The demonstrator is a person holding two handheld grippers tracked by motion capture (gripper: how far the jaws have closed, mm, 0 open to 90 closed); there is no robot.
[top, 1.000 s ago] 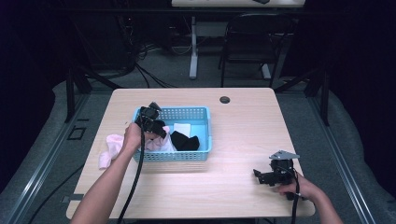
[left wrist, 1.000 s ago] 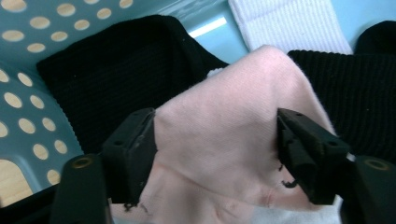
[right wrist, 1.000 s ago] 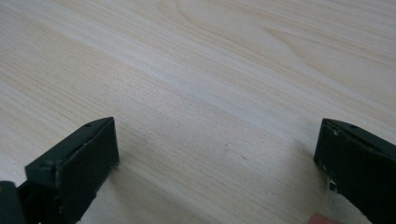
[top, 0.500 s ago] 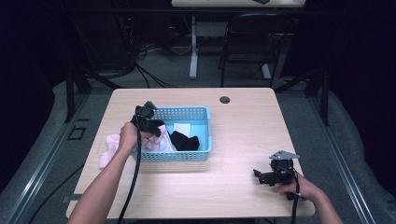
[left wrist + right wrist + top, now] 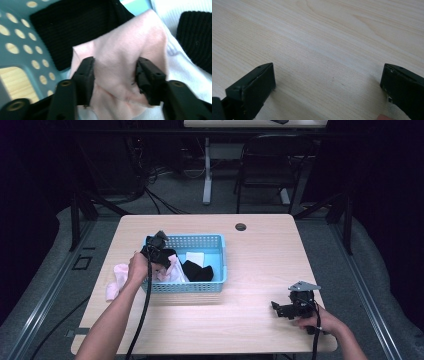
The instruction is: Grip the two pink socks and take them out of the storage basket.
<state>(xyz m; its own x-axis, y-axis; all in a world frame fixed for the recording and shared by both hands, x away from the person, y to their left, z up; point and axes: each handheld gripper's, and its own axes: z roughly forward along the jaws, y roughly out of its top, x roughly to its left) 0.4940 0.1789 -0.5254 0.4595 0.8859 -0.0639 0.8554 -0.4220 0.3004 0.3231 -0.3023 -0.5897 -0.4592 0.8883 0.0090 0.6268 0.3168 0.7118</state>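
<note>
A light blue perforated basket (image 5: 200, 238) sits left of the table's middle, with pink, white and black clothes inside. My left gripper (image 5: 159, 251) reaches into its left end. In the left gripper view its jaws have just been closing, and the gripper (image 5: 115, 67) now pinches a bunched fold of pink cloth (image 5: 120, 50) with both pads against the fabric. A black ribbed garment (image 5: 75, 27) lies under the cloth. My right gripper (image 5: 280, 309) rests near the table's front right corner. Its jaws (image 5: 328, 72) stand wide apart over bare wood.
Another pink piece (image 5: 116, 280) lies on the table left of the basket. A black garment (image 5: 197, 271) and a white one (image 5: 196, 257) lie in the basket's middle. The table has a round cable hole (image 5: 240, 227) near its far edge. A chair (image 5: 260, 165) stands beyond it.
The left hand has shifted slightly toward the basket's left end and the gripper has settled onto the pink cloth. The right gripper has stayed where it was.
</note>
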